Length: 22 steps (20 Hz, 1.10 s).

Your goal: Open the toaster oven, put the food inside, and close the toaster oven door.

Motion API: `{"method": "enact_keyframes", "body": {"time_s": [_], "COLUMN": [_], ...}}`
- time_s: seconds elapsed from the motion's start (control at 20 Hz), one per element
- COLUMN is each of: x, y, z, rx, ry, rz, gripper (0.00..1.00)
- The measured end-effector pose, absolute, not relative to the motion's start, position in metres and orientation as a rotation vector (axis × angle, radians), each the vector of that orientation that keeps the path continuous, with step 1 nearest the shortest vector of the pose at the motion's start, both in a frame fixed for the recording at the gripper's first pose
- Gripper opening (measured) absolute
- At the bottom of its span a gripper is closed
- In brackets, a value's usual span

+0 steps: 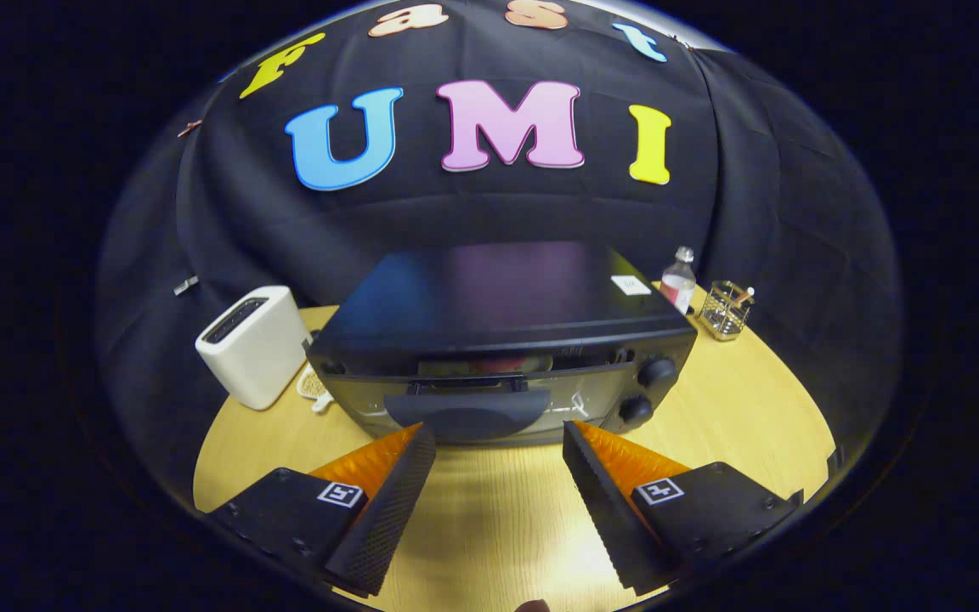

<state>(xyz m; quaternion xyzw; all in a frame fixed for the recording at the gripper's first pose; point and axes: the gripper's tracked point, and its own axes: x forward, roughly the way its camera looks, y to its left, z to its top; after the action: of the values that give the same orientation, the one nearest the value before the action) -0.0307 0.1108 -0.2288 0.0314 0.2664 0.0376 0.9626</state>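
Tool spread wide, empty, toaster oven just ahead, door ajar (food inside indistinct)

We find no text that we can read on the objects. A white sticker sits on the toaster oven top, its print too small to read. Each gripper finger carries a square black-and-white marker.

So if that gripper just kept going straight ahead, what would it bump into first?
Most likely the toaster oven door: its dark handle sits just ahead of the open gripper, between the fingertips. The door looks nearly shut, slightly ajar. Exact depth is hard to judge here.
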Motion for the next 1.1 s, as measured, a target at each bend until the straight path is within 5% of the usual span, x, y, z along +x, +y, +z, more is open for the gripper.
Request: {"method": "enact_keyframes", "body": {"time_s": [1.1], "x": [-0.047], "y": [-0.04], "z": [0.012], "rx": [0.055], "ry": [0.047], "rz": [0.083], "gripper": [0.99]}}
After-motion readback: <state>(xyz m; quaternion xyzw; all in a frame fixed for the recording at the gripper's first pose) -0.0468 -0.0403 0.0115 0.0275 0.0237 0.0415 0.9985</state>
